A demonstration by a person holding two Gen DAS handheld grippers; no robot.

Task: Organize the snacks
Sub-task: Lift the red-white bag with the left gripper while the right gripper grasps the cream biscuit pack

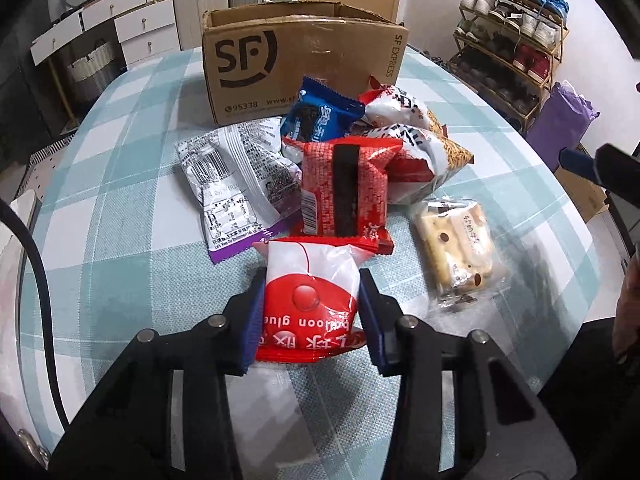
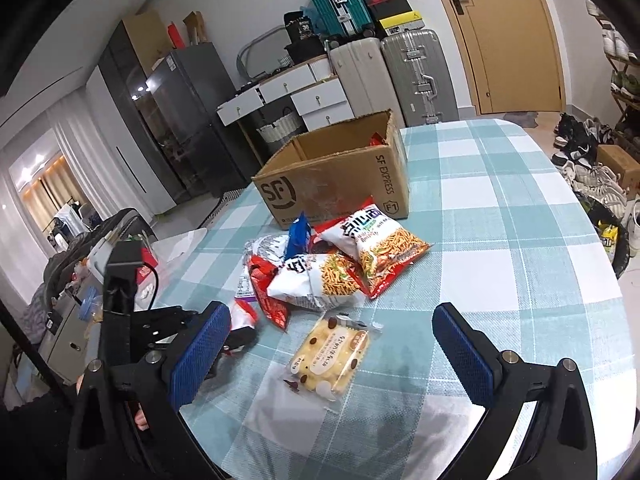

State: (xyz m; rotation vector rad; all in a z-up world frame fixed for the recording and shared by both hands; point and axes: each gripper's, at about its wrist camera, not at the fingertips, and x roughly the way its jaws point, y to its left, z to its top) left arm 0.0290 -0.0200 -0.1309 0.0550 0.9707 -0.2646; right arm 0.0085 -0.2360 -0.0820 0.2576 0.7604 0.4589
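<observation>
Plaid table [image 1: 120, 152], L gripper [image 1: 310, 312] clamps red-white packet [image 1: 310, 280], box [image 1: 296, 60] contents mostly hidden

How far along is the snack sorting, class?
Early. Done: one red packet shows inside the cardboard box. In hand: the left gripper pinches a red-and-white packet; the right gripper hangs open above the biscuit pack. Left: the pile of snacks on the table.
</observation>
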